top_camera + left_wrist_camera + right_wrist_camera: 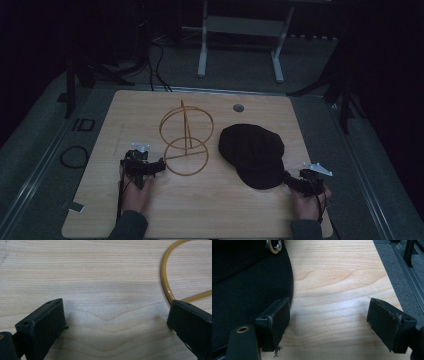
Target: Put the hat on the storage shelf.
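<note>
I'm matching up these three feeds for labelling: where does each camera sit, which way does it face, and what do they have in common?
High view: above the person's side, looking forward and down on the wooden table; both hands, left gripper and right gripper show.
Left gripper view: rides the left gripper, facing bare wood between open jaws, beside the yellow wire stand.
Right gripper view: rides the right gripper, jaws open, one at the black cap's edge.
Shared: stand, cap, table.

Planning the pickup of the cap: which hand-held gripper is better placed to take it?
Right. The right hand-held gripper sits open at the cap rim; the left hand-held gripper is by the wire stand.
</note>
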Motion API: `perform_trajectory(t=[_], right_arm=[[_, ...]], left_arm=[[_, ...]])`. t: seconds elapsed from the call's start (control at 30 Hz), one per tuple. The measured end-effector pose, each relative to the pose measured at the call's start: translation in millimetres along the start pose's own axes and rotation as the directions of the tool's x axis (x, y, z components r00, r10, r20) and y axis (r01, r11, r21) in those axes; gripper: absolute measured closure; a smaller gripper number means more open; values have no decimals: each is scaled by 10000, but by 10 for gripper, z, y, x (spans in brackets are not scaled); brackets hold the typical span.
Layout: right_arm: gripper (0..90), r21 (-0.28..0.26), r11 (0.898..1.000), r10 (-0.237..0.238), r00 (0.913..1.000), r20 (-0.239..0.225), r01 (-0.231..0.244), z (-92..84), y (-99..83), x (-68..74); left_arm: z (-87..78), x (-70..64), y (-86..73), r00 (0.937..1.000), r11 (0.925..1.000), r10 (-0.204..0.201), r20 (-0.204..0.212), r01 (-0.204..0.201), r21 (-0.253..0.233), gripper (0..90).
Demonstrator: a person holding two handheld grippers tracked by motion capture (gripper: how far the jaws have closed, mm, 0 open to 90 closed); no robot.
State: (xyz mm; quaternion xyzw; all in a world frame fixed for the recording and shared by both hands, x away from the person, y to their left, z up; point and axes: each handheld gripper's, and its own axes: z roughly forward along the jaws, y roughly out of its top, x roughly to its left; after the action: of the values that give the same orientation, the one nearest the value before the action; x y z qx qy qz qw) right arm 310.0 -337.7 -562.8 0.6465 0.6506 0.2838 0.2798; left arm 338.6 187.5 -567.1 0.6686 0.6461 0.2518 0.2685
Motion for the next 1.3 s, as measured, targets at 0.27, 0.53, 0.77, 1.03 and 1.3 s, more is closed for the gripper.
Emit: perform_trajectory(t=[0.27, 0.53, 0.77, 1.03, 1.3], right_arm=[[182, 2, 10000, -10, 10000, -14, 10, 13, 11, 5], [280, 198, 9996, -195, 9997, -165, 198, 8, 56, 29], [357, 562, 9973, -446, 9981, -424, 469, -29, 86, 34], [383, 548, 9863, -1508, 9853, -805, 1554, -233, 161, 98], [379, 53, 9820, -1844, 9637, -1931, 1890, -454, 415, 121]], left_arm=[[-3, -9, -5, 9999, 10000, -71, -84, 71, -15, 12], [-6, -7, -8, 10000, 10000, -54, -82, 54, -21, 12], [-6, -6, -8, 10000, 10000, -47, -78, 47, -13, 12], [-7, -6, -8, 10000, 10000, -47, -81, 47, -13, 12], [-6, -7, -8, 10000, 10000, -56, -78, 56, -20, 12]])
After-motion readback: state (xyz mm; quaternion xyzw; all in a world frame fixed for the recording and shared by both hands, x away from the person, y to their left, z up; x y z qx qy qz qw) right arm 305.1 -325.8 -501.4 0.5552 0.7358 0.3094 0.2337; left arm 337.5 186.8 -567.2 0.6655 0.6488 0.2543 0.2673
